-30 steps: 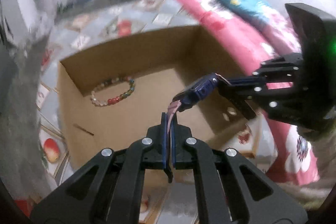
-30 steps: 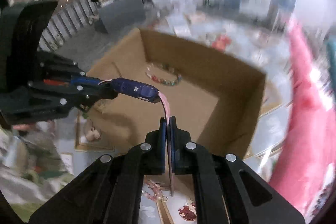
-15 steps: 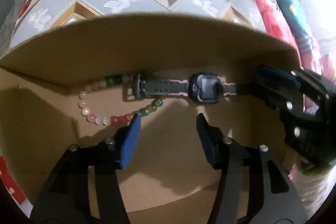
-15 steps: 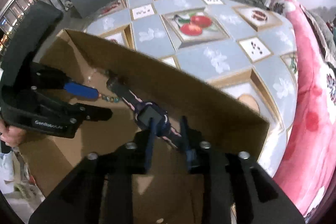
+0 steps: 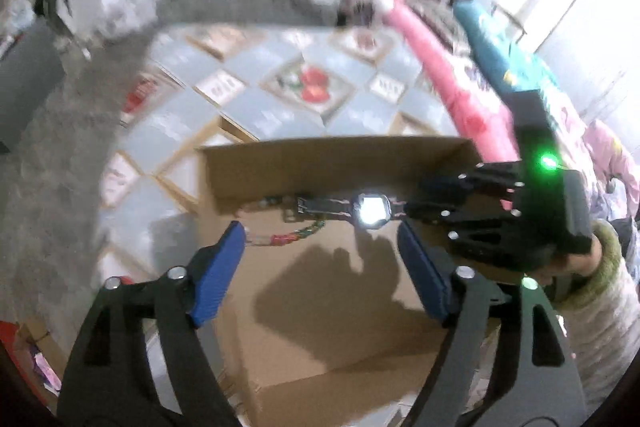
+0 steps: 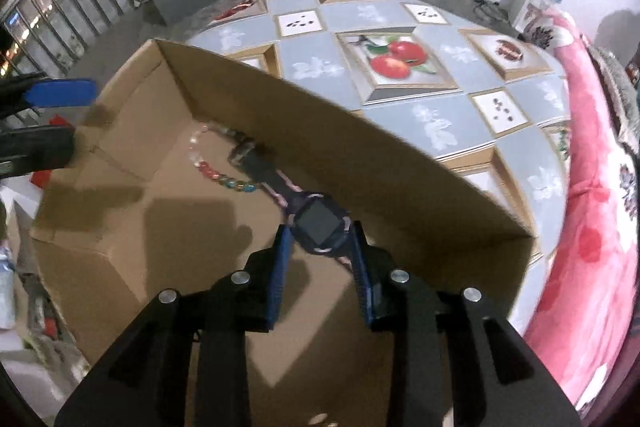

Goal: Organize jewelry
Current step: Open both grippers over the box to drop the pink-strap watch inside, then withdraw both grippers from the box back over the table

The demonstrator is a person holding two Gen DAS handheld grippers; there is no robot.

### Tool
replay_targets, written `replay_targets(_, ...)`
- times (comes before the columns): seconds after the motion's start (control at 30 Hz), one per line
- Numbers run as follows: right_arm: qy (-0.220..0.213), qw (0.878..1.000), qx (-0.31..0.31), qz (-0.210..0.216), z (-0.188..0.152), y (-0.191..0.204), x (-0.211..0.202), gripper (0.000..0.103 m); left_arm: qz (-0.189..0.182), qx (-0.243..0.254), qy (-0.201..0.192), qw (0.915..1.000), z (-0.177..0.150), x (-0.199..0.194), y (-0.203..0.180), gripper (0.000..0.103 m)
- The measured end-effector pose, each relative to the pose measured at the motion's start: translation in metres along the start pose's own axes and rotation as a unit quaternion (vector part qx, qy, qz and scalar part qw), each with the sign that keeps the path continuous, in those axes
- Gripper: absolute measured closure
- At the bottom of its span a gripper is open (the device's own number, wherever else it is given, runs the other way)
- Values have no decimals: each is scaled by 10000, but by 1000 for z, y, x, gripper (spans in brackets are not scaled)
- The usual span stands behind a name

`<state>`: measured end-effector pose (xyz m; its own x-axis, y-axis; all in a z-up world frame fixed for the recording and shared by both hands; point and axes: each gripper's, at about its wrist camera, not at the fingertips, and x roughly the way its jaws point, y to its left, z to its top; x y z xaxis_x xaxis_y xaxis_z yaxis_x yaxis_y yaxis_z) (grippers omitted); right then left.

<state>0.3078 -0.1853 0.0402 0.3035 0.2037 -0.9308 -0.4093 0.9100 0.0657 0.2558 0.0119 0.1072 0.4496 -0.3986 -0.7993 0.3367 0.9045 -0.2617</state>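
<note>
— Where's the watch (image 6: 320, 227) now?

— Low in the box (image 6: 360, 155), along its far wall, strap running up-left over the bead bracelet (image 6: 224, 175). In the right wrist view its face sits between the tips of the right gripper (image 6: 322, 247). The jaws are partly parted, but I can't tell whether the pads press on the case.

— And the left gripper (image 5: 320, 251)?

— Its jaws are opening, already wide, with nothing between them — only bare cardboard floor below. It hangs over the box's middle, well back from the watch (image 5: 370, 211).

— Room to move?

— Plenty at the lower centre of both frames: the box floor there is bare. The tight spot is the far wall, which rises just behind the watch and bracelet (image 5: 288, 237). In the right view, the left gripper's blue pad (image 6: 64, 93) shows at the left edge, beyond the box's corner.

— Changes from before?

— A second ago both grippers pinched the strap, the watch hanging in the air over the box. Half a second ago the left was let go and close in; now it has pulled back and spread wider. The watch has hardly shifted since.
</note>
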Motion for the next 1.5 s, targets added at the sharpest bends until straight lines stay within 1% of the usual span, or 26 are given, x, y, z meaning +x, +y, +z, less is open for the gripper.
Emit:
replay_targets(0.07,-149,9999,16,67,-3,5,-12,73,123,38,-390,9992,-17,-29,2,21)
replay_targets(0.1,-308,9995,46,100,-8,9,-25,73,205,50,-573,9981,-30,-45,3,21)
replay_targets(0.17,-616,9979,92,165,-20,15,-52,72,304,78,-817,9962,-51,-65,4,19)
replay_targets(0.2,-764,9968,116,190,-27,18,-65,70,336,95,-897,9954,-60,-72,3,18)
replay_targets(0.27,-1221,9923,155,154,-50,25,-102,55,398,150,-1069,9934,-83,-88,2,15)
replay_targets(0.33,-1635,9865,122,55,-76,35,-133,46,408,190,-1212,9916,-108,-100,0,13)
replay_targets(0.4,-1969,9803,139,-103,-105,44,-159,38,379,176,-1245,9913,-126,-104,-2,13)
replay_targets(0.47,-2296,9729,216,-171,-143,52,-181,27,242,91,-1102,9936,-147,-100,-5,12)
replay_targets(0.53,-2382,9703,360,-234,-173,58,-189,25,232,107,-875,9958,-163,-88,-10,12)
replay_targets(0.63,-2332,9697,590,-426,-216,69,-185,22,256,102,-619,9977,-190,-69,-19,12)
replay_targets(0.7,-2124,9731,763,-463,-238,75,-170,21,293,148,-373,9988,-206,-51,-26,12)
replay_targets(0.77,-1888,9759,974,-491,-258,79,-150,21,568,319,-111,9978,-222,-28,-36,12)
replay_targets(0.83,-1428,9792,1339,-539,-277,80,-118,21,873,547,89,9946,-235,-7,-43,12)
replay_targets(0.87,-1292,9794,1445,-565,-284,80,-108,21,1032,681,190,9921,-240,4,-47,12)
replay_targets(0.97,-948,9760,1825,-722,-302,78,-72,21,1202,847,411,9883,-250,27,-53,12)
replay_targets(1.0,-904,9751,1873,-768,-303,78,-66,21,1239,883,456,9873,-252,33,-54,12)
replay_targets(1.07,-832,9734,1812,-1125,-304,81,-53,21,1311,973,485,9854,-257,42,-56,10)
replay_targets(1.1,-848,9734,1770,-1181,-304,83,-51,21,1362,992,382,9850,-257,41,-57,10)
replay_targets(1.17,-840,9744,1714,-1192,-302,85,-42,21,1445,1086,310,9830,-260,41,-59,8)
replay_targets(1.2,-784,9750,1628,-1292,-303,89,-37,21,1457,1099,296,9827,-261,42,-59,8)
replay_targets(1.27,-675,9760,1449,-1481,-300,94,-29,21,1428,1123,227,9831,-264,40,-58,8)
replay_targets(1.3,-712,9759,1395,-1521,-301,96,-27,18,1421,1114,201,9834,-265,39,-58,7)
replay_targets(1.33,-720,9757,1382,-1541,-300,98,-26,13,1411,1075,173,9840,-266,38,-56,7)
replay_targets(1.4,-715,9761,1361,-1537,-300,100,-24,9,1372,1018,201,9851,-269,36,-54,7)
replay_targets(1.43,-696,9759,1361,-1554,-299,100,-22,6,1324,950,242,9863,-267,38,-53,7)
replay_targets(1.5,-694,9762,1405,-1498,-299,98,-21,6,1118,714,346,9906,-265,41,-45,7)
